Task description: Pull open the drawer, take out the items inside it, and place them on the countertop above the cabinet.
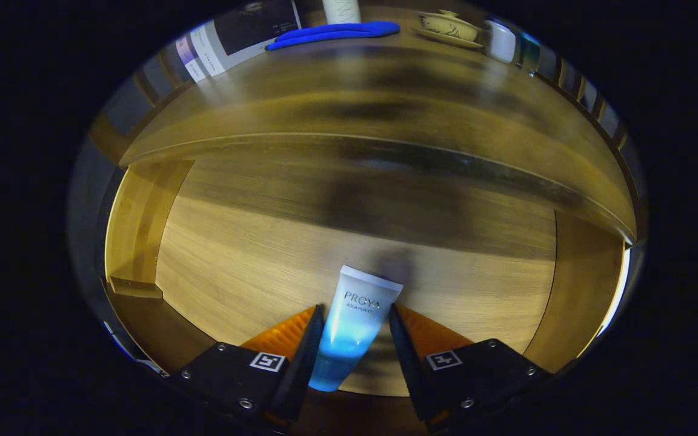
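Note:
The drawer (246, 254) is pulled open, its pale wooden floor lying below me. A white tube with a blue lower end (358, 309) stands between my fingers, its flat sealed end pointing away from me. My gripper (355, 315) is shut on the tube, with both fingers pressing its sides. A dark shadow falls on the drawer floor just beyond the tube. The wooden countertop (385, 97) overhangs the far side of the drawer.
On the countertop's far edge lie a blue elongated object (337, 31), a lidded tea bowl on a saucer (449, 27), a white cup (500, 41), the base of a white bottle (342, 11) and a printed sheet (234, 36). Drawer side walls (137, 218) rise at both sides.

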Demonstrator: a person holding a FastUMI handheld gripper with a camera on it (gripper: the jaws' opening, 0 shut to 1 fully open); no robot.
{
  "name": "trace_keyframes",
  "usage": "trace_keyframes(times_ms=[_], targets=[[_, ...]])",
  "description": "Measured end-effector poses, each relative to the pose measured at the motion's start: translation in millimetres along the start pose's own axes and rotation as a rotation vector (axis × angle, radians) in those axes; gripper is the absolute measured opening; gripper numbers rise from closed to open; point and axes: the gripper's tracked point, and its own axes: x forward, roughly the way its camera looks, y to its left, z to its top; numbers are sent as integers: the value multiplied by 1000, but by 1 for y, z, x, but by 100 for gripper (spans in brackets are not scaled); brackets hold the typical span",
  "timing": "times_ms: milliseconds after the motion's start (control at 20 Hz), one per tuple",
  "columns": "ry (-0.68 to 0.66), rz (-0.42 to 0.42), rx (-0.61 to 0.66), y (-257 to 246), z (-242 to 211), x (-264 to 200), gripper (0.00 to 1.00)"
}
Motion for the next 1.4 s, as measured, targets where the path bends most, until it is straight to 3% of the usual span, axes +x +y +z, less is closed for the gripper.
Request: trace_keyframes(times_ms=[400,650,950,1250,1400], targets=[[-31,50,-92,8,2,4,53],[-11,-8,-114,0,-7,-1,61],[-58,-34,-51,-14,9,-16,66],[40,33,80,-11,-6,-5,77],[70,21,50,-8,-11,-2,78]])
